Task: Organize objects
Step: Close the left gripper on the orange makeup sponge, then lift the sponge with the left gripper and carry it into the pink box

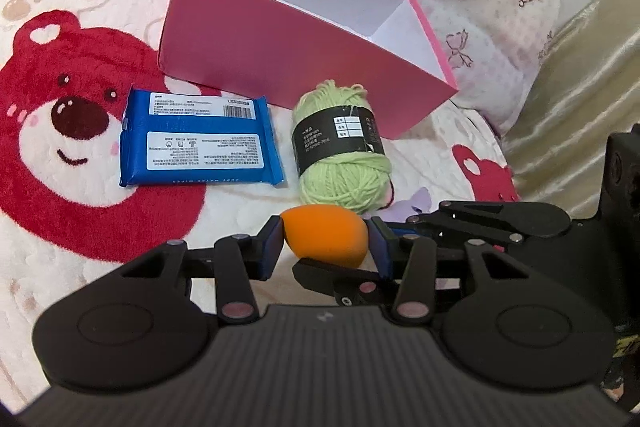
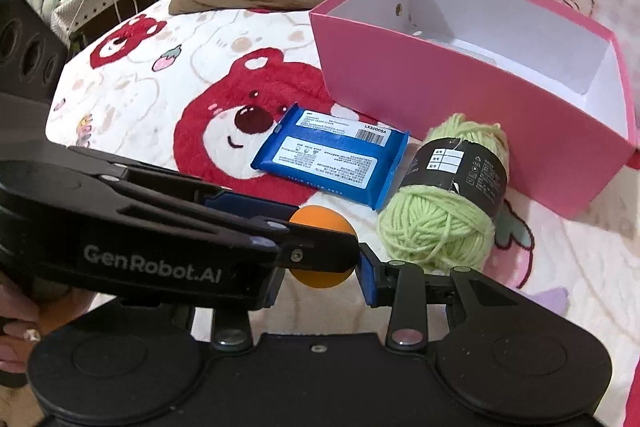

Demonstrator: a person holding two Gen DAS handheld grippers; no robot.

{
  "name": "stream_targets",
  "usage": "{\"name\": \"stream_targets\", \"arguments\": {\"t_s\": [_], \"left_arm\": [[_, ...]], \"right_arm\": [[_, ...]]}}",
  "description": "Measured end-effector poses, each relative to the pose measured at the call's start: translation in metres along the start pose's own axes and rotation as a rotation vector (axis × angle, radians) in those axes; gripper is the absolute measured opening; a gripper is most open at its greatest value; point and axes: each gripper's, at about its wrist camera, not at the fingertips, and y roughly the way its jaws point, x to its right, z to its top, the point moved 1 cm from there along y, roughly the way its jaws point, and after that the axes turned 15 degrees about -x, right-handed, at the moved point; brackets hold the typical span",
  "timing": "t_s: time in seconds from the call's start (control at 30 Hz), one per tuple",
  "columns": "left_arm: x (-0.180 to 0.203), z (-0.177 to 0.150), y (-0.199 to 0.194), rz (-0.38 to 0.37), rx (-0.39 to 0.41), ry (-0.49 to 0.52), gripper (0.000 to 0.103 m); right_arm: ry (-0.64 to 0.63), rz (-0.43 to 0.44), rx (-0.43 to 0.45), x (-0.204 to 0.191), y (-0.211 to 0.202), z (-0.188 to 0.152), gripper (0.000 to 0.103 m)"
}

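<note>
On the bear-print blanket (image 1: 100,227), both the left gripper (image 1: 326,245) and right gripper (image 2: 320,267) pinch the orange makeup sponge (image 1: 324,237); carry it level ahead, over the pink box (image 1: 280,43) wall.

A: How did the left hand-held gripper (image 1: 325,242) sit?

B: It pointed downward at a slant, its blue pads (image 1: 273,246) pressed on either side of an orange sponge (image 1: 326,237), so it was clamped on it.

A: And the right hand-held gripper (image 2: 320,273)?

B: Also tilted downward, its fingers closed around the same orange sponge from another side. In its own view the left one's black linkage crossed from the left, in front of its left pad, so only the right pad (image 2: 368,279) showed clearly.

A: Was any of the person visible?

B: Fingers of a hand (image 2: 18,327) wrapped the left gripper's handle at the lower left edge.
</note>
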Motion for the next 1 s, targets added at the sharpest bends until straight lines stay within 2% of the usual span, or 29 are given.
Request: {"name": "stream_targets", "arguments": {"t_s": [0.1, 0.27, 0.4, 0.63, 0.9, 1.0], "left_arm": [[0.005, 0.006, -0.007, -0.001, -0.021, 0.037, 0.044], [0.014, 0.009, -0.023, -0.005, -0.011, 0.068, 0.044], [0.024, 0.008, -0.033, 0.043, -0.021, 0.108, 0.044], [0.036, 0.004, -0.049, 0.071, -0.029, 0.115, 0.044], [0.062, 0.014, -0.069, 0.076, -0.067, 0.123, 0.044], [0.072, 0.022, -0.078, 0.086, -0.064, 0.135, 0.044]], "right_arm": [[0.016, -0.011, 0.012, -0.005, -0.004, -0.002, 0.043], [0.060, 0.008, 0.063, -0.004, -0.021, -0.002, 0.043], [0.075, 0.034, 0.092, -0.005, -0.031, -0.005, 0.043], [0.057, 0.029, 0.110, -0.020, -0.042, -0.010, 0.043], [0.100, 0.099, 0.137, -0.011, -0.072, -0.014, 0.043], [0.099, 0.078, 0.136, -0.013, -0.083, -0.009, 0.043]]}}
